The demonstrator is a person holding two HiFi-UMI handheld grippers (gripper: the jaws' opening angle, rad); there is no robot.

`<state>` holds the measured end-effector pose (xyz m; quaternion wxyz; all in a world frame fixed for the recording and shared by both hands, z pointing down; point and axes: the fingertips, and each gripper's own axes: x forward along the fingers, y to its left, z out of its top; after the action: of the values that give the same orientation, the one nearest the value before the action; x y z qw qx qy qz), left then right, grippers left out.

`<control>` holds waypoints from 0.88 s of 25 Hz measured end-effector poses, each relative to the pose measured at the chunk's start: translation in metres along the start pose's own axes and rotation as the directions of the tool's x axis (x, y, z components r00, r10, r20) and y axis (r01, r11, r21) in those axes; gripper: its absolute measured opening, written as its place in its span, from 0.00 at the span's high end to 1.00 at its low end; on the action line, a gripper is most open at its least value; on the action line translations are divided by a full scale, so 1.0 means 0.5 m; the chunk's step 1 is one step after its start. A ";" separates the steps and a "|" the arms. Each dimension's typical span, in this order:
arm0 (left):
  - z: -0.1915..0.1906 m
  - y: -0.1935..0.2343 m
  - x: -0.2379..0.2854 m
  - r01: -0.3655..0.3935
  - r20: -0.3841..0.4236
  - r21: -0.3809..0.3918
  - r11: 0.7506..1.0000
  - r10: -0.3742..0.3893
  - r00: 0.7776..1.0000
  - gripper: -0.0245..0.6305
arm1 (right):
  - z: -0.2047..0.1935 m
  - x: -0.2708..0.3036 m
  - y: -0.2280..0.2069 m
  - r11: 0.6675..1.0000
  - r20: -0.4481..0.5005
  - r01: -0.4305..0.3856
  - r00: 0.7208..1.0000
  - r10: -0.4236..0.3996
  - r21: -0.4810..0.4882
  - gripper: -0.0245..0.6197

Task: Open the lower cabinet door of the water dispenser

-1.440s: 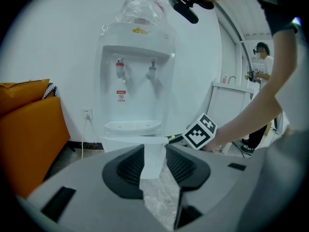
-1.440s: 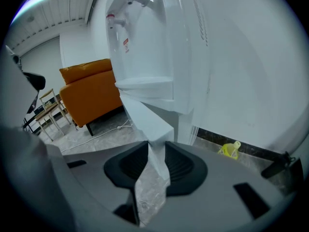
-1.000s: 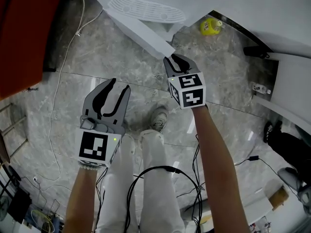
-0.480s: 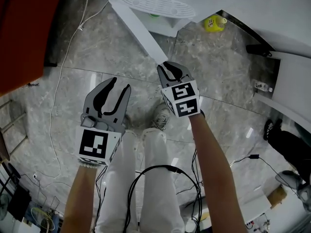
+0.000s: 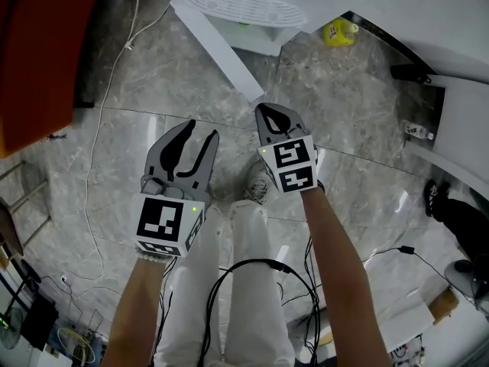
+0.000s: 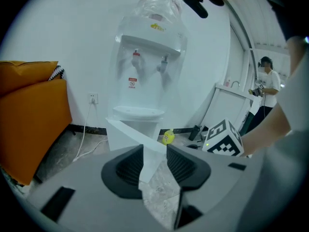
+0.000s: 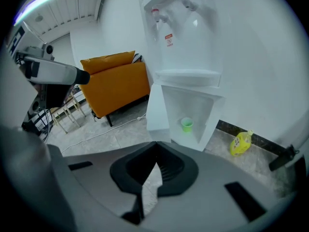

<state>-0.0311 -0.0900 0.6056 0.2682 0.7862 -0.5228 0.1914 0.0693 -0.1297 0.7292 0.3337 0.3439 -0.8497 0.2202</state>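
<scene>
In the open cabinet (image 7: 177, 104), a green cup (image 7: 187, 124); left fingers (image 6: 126, 168) apart, right fingers (image 7: 139, 166) clenched.

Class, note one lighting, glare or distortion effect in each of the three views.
Head view: pale glare streaks on the glossy stone floor. Left gripper view: fisheye bend, black corners, the water dispenser pale against the white wall. Right gripper view: same round frame, the dispenser leans, and a ceiling light strip flares at top left.
</scene>
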 end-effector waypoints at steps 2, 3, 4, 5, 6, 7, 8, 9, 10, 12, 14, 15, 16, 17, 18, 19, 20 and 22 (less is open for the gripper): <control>0.000 -0.011 0.014 0.000 -0.005 -0.024 1.000 0.000 1.000 0.73 | -0.002 -0.024 -0.010 1.000 0.011 0.012 1.000 -0.012 0.023 0.96; -0.001 -0.017 0.022 0.000 -0.008 -0.033 0.999 0.000 1.000 0.72 | -0.004 -0.037 -0.015 0.999 0.018 0.016 1.000 -0.017 0.036 0.96; -0.002 -0.024 0.031 -0.001 -0.012 -0.041 0.999 0.000 1.000 0.71 | -0.006 -0.050 -0.020 0.999 0.024 0.020 0.999 -0.022 0.048 0.96; -0.004 -0.031 0.040 -0.001 -0.016 -0.047 0.999 0.001 1.000 0.69 | -0.008 -0.063 -0.026 0.998 0.030 0.025 0.999 -0.027 0.060 0.96; -0.005 -0.037 0.049 -0.003 -0.021 -0.052 0.999 0.002 1.000 0.68 | -0.010 -0.076 -0.032 0.997 0.035 0.030 0.999 -0.033 0.073 0.96; -0.007 -0.042 0.059 -0.005 -0.027 -0.057 0.998 0.004 1.000 0.66 | -0.012 -0.088 -0.038 0.996 0.040 0.035 0.998 -0.039 0.085 0.96; -0.009 -0.048 0.069 -0.008 -0.033 -0.064 0.998 0.006 0.999 0.65 | -0.014 -0.099 -0.044 0.995 0.044 0.039 0.998 -0.044 0.096 0.96; -0.010 -0.052 0.079 -0.012 -0.039 -0.072 0.997 0.009 0.999 0.64 | -0.016 -0.110 -0.049 0.994 0.047 0.042 0.998 -0.047 0.104 0.96; -0.013 -0.057 0.090 -0.017 -0.045 -0.078 0.997 0.013 0.999 0.63 | -0.018 -0.120 -0.054 0.993 0.049 0.044 0.998 -0.049 0.108 0.96; -0.017 -0.062 0.112 -0.030 -0.061 -0.089 0.996 0.025 0.998 0.61 | -0.021 -0.136 -0.061 0.993 0.053 0.044 0.997 -0.050 0.110 0.96; -0.023 -0.062 0.135 -0.053 -0.076 -0.104 0.993 0.045 0.996 0.60 | -0.020 -0.149 -0.069 0.993 0.059 0.045 0.997 -0.051 0.110 0.96; -0.026 -0.060 0.145 -0.069 -0.083 -0.117 0.991 0.060 0.995 0.58 | -0.020 -0.154 -0.073 0.993 0.063 0.044 0.997 -0.051 0.112 0.96; -0.030 -0.057 0.156 -0.089 -0.090 -0.135 0.987 0.077 0.993 0.57 | -0.019 -0.160 -0.078 0.992 0.067 0.043 0.996 -0.051 0.115 0.96; -0.033 -0.054 0.165 -0.110 -0.099 -0.154 0.982 0.095 0.991 0.56 | -0.018 -0.164 -0.083 0.992 0.070 0.043 0.996 -0.051 0.118 0.96; -0.038 -0.051 0.175 -0.129 -0.108 -0.171 0.977 0.112 0.988 0.54 | -0.017 -0.168 -0.089 0.992 0.074 0.043 0.996 -0.052 0.121 0.96; -0.043 -0.048 0.185 -0.146 -0.119 -0.186 0.972 0.125 0.985 0.53 | -0.017 -0.171 -0.095 0.991 0.076 0.044 0.996 -0.053 0.126 0.96; -0.049 -0.046 0.194 -0.160 -0.130 -0.199 0.967 0.136 0.982 0.52 | -0.016 -0.173 -0.101 0.990 0.078 0.044 0.995 -0.055 0.131 0.96; -0.061 -0.043 0.211 -0.185 -0.154 -0.224 0.957 0.153 0.976 0.51 | -0.015 -0.175 -0.111 0.989 0.081 0.045 0.995 -0.057 0.141 0.96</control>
<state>0.0282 -0.1405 0.6860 0.3776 0.6860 -0.5881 0.2025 0.1604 -0.1239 0.6793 0.2782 0.3970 -0.8365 0.2554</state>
